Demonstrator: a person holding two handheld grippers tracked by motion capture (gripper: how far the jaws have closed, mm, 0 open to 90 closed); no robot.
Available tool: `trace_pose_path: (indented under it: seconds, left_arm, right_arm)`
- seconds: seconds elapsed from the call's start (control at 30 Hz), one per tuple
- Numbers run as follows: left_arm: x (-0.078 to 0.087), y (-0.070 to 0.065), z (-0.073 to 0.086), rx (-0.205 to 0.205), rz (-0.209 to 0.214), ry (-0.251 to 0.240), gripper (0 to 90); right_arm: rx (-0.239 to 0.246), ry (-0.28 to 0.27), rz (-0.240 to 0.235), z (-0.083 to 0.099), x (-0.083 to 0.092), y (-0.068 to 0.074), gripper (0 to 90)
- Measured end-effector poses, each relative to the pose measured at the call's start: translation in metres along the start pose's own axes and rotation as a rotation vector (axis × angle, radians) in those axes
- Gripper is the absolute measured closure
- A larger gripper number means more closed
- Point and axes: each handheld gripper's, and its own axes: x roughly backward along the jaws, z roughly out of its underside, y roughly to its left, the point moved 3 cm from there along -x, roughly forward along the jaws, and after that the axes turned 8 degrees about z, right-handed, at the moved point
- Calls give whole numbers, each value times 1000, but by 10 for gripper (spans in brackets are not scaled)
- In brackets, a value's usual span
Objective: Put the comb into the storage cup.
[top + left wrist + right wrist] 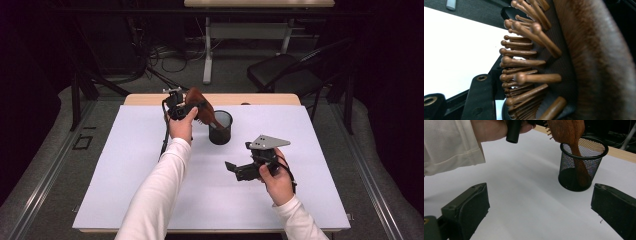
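Just above the black mesh pen cup (220, 127), the left gripper (192, 111) is clamped narrow on the head of a wooden paddle hairbrush (202, 111), while the brush's handle reaches down inside the cup. In the right gripper view the handle (578, 161) runs slantwise through the cup's rim (584, 155) to rest near the bottom, so the brush leans rather than stands plumb. Gripping the broad head and leading with the slim handle looks deliberate: the handle fits the cup's mouth, the head would not. The left gripper view looks straight along the brush's ball-tipped wooden pins (524, 62), with the cushion behind them.

Nearer the person than the cup and to its right, the right gripper (235, 170) hangs low over the white table cover (150, 190) with its jaws spread wide and nothing between them; it seems to be waiting clear of the work, facing the cup. The left sleeve (451, 145) crosses the scene on the cup's left.

No brand, label or other writing can be read on the brush, the cup or either gripper.
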Motion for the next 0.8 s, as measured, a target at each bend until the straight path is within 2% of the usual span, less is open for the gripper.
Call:
trace_pose_path:
  seconds: [0.8]
  left_arm:
    - [0,1,0,11,-18,-10,445]
  right_arm:
    - [-1,2,10,2,2,-2,16]
